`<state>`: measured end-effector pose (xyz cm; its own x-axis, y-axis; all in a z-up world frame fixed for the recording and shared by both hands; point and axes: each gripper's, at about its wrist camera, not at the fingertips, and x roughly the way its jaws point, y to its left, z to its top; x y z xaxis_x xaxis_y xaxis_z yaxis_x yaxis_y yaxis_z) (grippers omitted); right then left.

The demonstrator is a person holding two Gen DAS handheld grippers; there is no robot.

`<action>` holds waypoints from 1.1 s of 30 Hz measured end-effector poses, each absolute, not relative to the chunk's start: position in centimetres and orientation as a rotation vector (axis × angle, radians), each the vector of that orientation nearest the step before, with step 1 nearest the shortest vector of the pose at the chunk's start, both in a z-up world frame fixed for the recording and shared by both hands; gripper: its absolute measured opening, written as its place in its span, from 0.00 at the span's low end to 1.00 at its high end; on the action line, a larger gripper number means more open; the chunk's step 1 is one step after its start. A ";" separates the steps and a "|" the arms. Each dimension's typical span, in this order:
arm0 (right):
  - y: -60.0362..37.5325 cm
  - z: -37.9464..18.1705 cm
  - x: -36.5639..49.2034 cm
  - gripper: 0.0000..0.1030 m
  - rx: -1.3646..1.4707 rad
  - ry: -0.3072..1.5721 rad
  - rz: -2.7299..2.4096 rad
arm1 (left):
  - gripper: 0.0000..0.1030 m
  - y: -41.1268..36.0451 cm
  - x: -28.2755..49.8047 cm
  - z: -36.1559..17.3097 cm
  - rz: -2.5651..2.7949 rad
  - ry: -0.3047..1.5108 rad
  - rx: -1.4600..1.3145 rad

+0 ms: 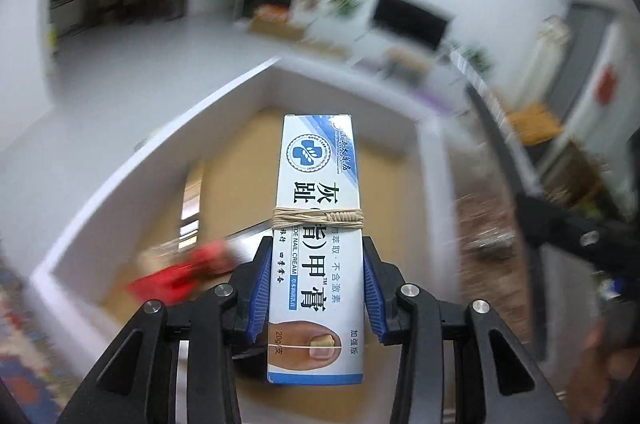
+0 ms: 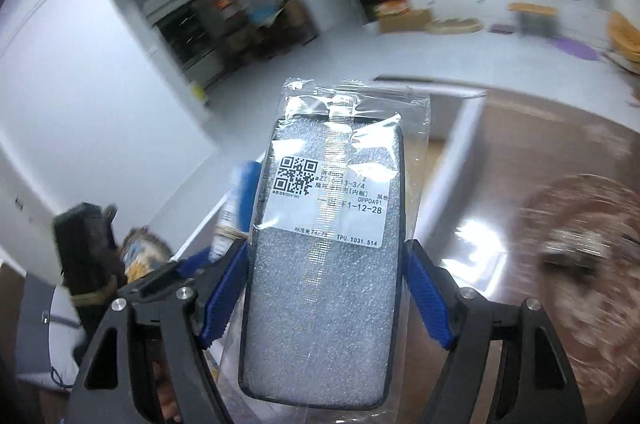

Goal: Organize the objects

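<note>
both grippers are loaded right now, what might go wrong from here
1. The left hand-held gripper clamps only the lower part of the nail cream box; most of it sticks out past the fingers, so it may pivot or catch on the white bin wall.
2. The right hand-held gripper squeezes the phone case through a loose, glossy plastic bag, so it might slide.
3. Both backgrounds are motion-blurred; moving fast could loosen either grip.

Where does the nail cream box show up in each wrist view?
Left wrist: nail cream box at centre, clamped in the left gripper.
Right wrist: a blurred sliver at left-centre, behind the bagged phone case.
Shared landmark: the white-walled storage box below both.
</note>
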<state>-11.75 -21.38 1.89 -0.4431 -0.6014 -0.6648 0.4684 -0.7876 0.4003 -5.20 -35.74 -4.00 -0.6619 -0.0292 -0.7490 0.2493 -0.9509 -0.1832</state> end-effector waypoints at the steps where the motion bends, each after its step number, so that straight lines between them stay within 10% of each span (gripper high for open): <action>1: -23.0 0.9 -12.0 0.75 1.137 -0.195 -2.208 | 0.40 -36.7 -5.3 -5.2 -2.646 0.391 1.245; 9: -23.8 -3.2 -10.8 0.85 1.233 -0.207 -2.209 | 0.72 -38.3 -1.7 -7.8 -2.553 0.388 1.222; 20: -3.5 -7.6 -4.1 0.97 1.207 0.101 -2.699 | 0.74 -20.8 1.3 -2.4 -2.980 0.225 1.172; 23: 2.8 -10.2 -2.5 0.97 1.350 0.068 -2.783 | 0.89 -13.8 2.6 -2.1 -3.138 0.126 1.251; 33: 15.1 -12.8 0.1 0.99 1.567 -0.149 -2.959 | 0.97 -1.2 -3.3 -12.8 -3.086 -0.187 1.542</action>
<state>0.08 15.11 -12.80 -0.5455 0.1426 -0.8259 -0.2250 -0.9742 -0.0196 -3.30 -1.22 -12.76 -0.5627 0.2279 -0.7947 -0.3220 -0.9457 -0.0432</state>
